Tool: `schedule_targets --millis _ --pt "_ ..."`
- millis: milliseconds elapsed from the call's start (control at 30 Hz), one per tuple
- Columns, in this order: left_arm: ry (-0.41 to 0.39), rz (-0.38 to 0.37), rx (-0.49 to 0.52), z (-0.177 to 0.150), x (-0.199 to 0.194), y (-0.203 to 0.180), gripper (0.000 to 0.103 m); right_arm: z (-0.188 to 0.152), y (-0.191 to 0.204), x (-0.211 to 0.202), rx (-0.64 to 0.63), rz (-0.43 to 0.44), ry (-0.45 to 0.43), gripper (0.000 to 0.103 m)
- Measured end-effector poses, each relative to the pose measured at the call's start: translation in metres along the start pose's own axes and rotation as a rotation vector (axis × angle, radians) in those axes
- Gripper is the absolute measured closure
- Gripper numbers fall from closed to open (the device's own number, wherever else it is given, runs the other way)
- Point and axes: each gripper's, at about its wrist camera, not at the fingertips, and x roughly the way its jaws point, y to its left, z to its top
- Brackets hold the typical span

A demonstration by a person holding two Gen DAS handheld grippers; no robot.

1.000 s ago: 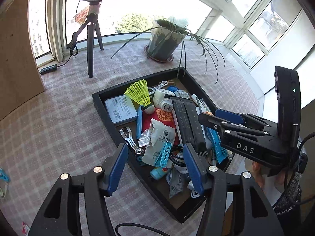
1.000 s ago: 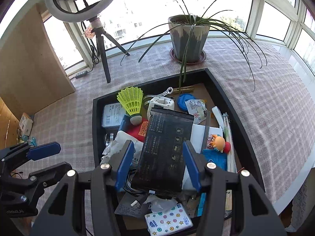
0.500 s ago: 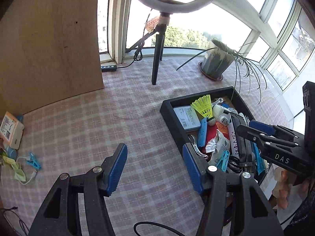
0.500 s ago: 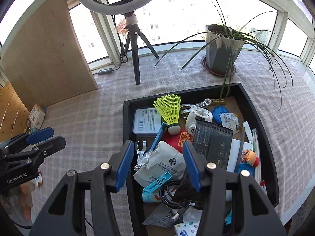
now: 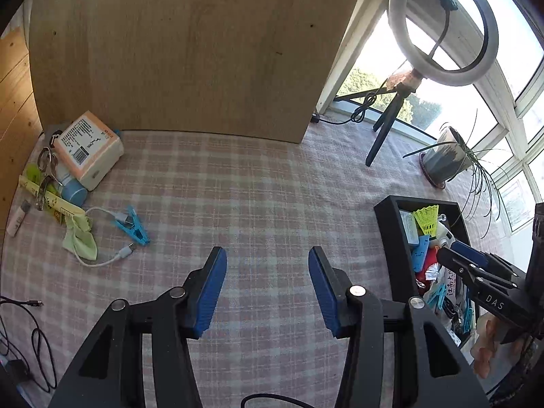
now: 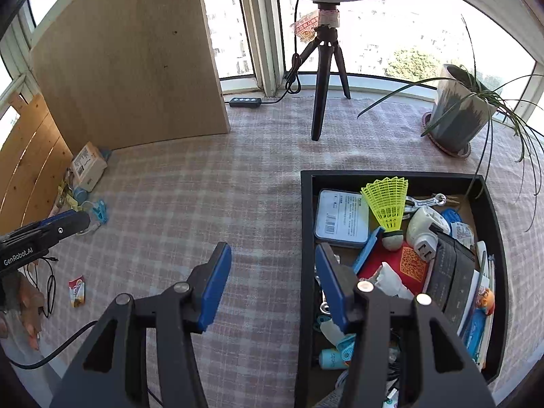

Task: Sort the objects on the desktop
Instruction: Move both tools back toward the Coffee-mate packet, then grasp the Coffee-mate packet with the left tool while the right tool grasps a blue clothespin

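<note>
A black tray [image 6: 306,224] crammed with several small objects stands at the right; a yellow shuttlecock [image 6: 387,204] and a flat tin [image 6: 341,217] lie at its far end. Over the tray's left wall hangs my right gripper [image 6: 272,250], open and empty. My left gripper [image 5: 267,255] hovers above the bare checked cloth left of the tray [image 5: 387,238], its jaws closing with nothing between them. Far left on the cloth lies a small pile: a tissue pack [image 5: 88,148], a blue clip [image 5: 134,226], a white cable [image 5: 102,258] and a green cloth [image 5: 80,241].
A ring light on a tripod [image 6: 324,95] and a potted plant [image 6: 459,119] stand at the back. A wooden board [image 6: 129,68] leans at the back left. A small packet [image 6: 76,290] and black cables [image 5: 40,340] lie near the front left edge.
Both grippers have swung left, away from the tray's middle. The left one now faces the pile by the board and its jaws have narrowed. The right one has shifted to the tray's left wall.
</note>
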Motion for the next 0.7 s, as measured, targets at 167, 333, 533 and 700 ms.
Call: schedule_targets --millis 167,333,533,700 --pt "-0.020 0.040 -0.024 -0.002 -0.007 0.016 0.053 0.004 0.023 0.005 -0.048 0.010 0.003 0.052" --pt "-0.056 0.129 -0.036 -0.010 -0.019 0.038 0.053 0.006 0.046 0.010 -0.100 0.043 0.012 0.052" --pt "-0.074 0.253 -0.078 -0.031 -0.043 0.084 0.051 0.006 0.083 0.021 -0.168 0.103 0.031 0.052" --pt "-0.036 0.282 -0.156 -0.065 -0.067 0.122 0.045 0.001 0.124 0.031 -0.258 0.159 0.063 0.052"
